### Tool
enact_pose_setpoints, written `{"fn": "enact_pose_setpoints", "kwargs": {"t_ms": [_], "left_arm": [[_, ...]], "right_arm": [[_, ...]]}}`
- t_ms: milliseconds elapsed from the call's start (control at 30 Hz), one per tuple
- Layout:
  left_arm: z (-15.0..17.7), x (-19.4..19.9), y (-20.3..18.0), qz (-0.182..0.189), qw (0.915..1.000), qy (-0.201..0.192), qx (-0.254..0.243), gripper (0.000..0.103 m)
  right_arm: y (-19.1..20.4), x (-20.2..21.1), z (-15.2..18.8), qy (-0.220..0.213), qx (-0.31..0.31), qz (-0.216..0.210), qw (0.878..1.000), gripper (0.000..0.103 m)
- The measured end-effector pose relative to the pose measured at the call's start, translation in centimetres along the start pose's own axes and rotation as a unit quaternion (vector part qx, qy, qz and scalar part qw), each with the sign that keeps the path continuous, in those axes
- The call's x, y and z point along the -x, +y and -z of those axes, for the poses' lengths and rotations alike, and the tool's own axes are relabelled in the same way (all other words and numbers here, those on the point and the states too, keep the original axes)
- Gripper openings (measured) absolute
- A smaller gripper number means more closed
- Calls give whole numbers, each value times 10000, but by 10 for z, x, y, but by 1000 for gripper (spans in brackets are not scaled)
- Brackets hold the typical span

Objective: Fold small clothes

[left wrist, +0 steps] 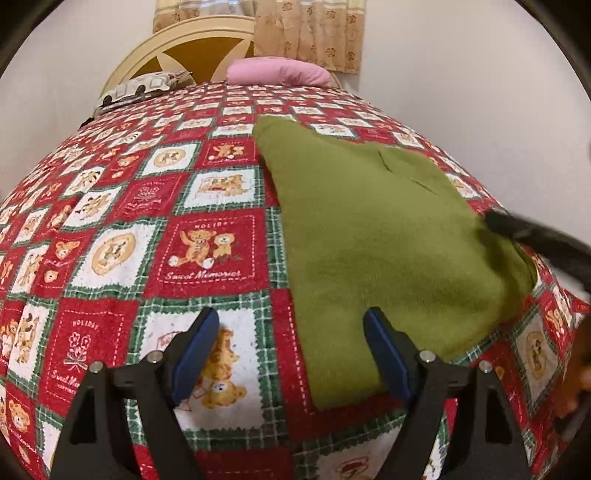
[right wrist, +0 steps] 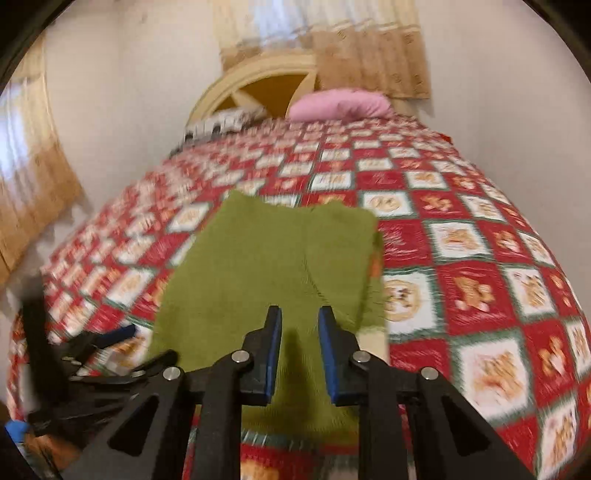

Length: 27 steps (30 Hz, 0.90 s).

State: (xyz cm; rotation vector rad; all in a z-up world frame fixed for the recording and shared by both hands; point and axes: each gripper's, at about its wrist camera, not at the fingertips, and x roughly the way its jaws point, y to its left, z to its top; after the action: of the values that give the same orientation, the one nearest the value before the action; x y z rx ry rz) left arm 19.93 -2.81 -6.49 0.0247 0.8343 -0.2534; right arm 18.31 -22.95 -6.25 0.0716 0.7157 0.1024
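One green garment (left wrist: 373, 236) lies flat on the bed's red-and-white teddy-bear quilt (left wrist: 207, 251), right of centre. Left gripper (left wrist: 291, 354) – jaws wide apart, nothing held, one finger over the garment's near edge. Right gripper (right wrist: 300, 350) – jaws narrowly parted above the cloth, gripping nothing. Far end: one pink pillow (left wrist: 277, 70), one headboard (left wrist: 177, 44), curtains (left wrist: 306, 33). Only the right view shows a second curtained window (right wrist: 29, 166) at left.

"holiday" and "sweet memories" on the bedspread's (left wrist: 207, 254) red squares
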Motion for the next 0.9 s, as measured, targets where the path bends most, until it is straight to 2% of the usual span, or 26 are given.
{"fn": "enact_pose_setpoints", "kwargs": {"t_ms": [67,100,333,433,567,633,733,833,900], "left_arm": [[1,5,5,103,9999,26,-25,83],[0,6,6,149,9999,38,-27,84],[-24,22,26,263,9991,-285,195,83],[-42,21,25,145,9989,-427,129,83],[-74,12,21,24,9980,-614,130,83],[-91,-5,20,-117,9979,-503,403,83],[-102,-28,15,-112,9969,-315,709,83],[-98,-52,5,-229,9977,-91,630,84],[-88,-63,1,-281,9978,-45,598,85]], "right_arm": [[-5,-24,6,341,54,132,9993,5],[-14,-32,9,450,46,245,9987,1],[-48,-8,36,546,-615,-114,9965,1],[-51,7,23,502,-830,-311,9948,1],[-37,24,-16,-37,-286,-90,9995,1],[-37,12,-41,-58,-208,-82,9997,1],[-44,-33,-72,205,-188,-165,9995,1],[-49,-79,-83,533,64,8,9986,1],[-56,-116,-78,1010,148,98,9947,1]]}}
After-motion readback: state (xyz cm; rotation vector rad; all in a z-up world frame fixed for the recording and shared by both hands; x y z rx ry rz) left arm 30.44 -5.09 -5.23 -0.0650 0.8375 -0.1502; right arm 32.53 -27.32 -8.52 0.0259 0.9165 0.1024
